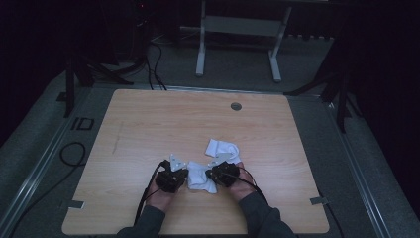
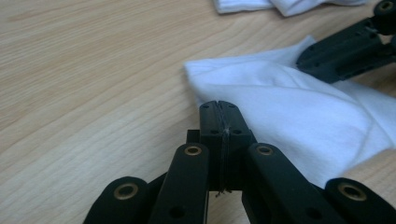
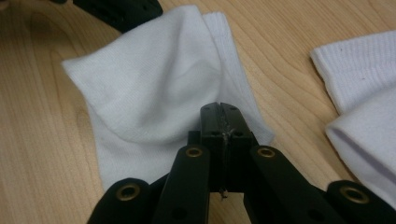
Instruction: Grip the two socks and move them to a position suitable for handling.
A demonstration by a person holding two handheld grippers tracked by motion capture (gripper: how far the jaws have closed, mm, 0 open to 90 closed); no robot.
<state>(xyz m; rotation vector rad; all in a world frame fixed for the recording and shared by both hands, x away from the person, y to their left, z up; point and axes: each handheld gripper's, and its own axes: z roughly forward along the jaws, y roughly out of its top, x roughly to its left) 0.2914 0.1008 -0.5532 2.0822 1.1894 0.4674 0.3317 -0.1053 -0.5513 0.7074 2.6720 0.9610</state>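
Both grippers are clamped onto the same white sock near the table's front edge: left gripper pinches one end, right gripper the other. The sock's long axis runs left-right between them, and a second sock lies just behind.

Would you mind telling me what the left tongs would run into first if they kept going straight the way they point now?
Probably the near white sock, whose edge their tips already pinch; beyond it sit the right tongs, though depth is hard to judge.
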